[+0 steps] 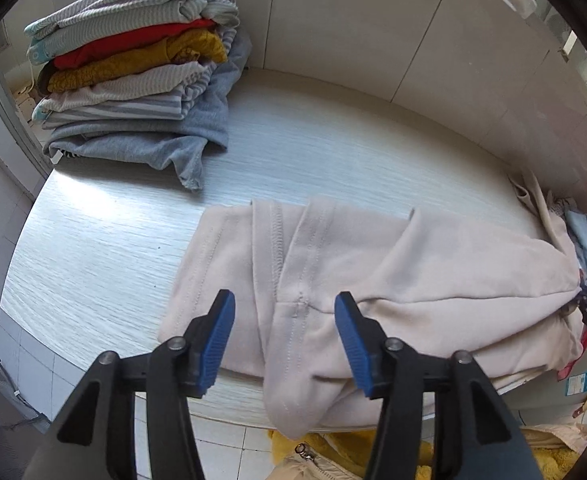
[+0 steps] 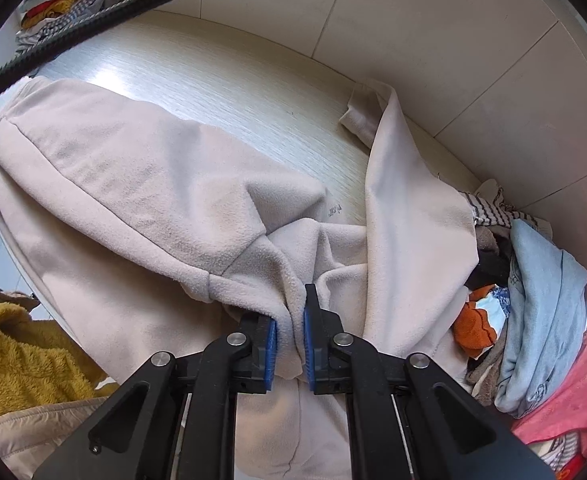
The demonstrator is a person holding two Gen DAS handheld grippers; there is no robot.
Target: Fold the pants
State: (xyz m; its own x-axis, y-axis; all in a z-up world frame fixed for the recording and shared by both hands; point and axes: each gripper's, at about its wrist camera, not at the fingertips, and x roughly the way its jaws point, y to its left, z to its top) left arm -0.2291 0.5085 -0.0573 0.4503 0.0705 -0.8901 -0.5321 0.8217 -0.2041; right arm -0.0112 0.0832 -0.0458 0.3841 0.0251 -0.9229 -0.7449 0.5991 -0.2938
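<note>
Soft, fleecy cream pants (image 1: 333,264) lie rumpled on the woodgrain tabletop (image 1: 105,248); right claw (image 2: 290,320) pinches a fabric bunch, left claw (image 1: 285,320) gapes empty above them.

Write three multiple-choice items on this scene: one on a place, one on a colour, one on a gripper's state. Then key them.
1. The stack of folded clothes sits at the table's:
A. far left corner
B. near right edge
C. middle

2. The pants are:
A. navy
B. pale pink-beige
C. black

3. The right hand-held gripper is:
A. wide open
B. out of view
C. shut on the pants

Key:
1 A, it stands by the back wall, left.
2 B, pale fabric throughout.
3 C, fabric is pinched between the blue pads.
</note>
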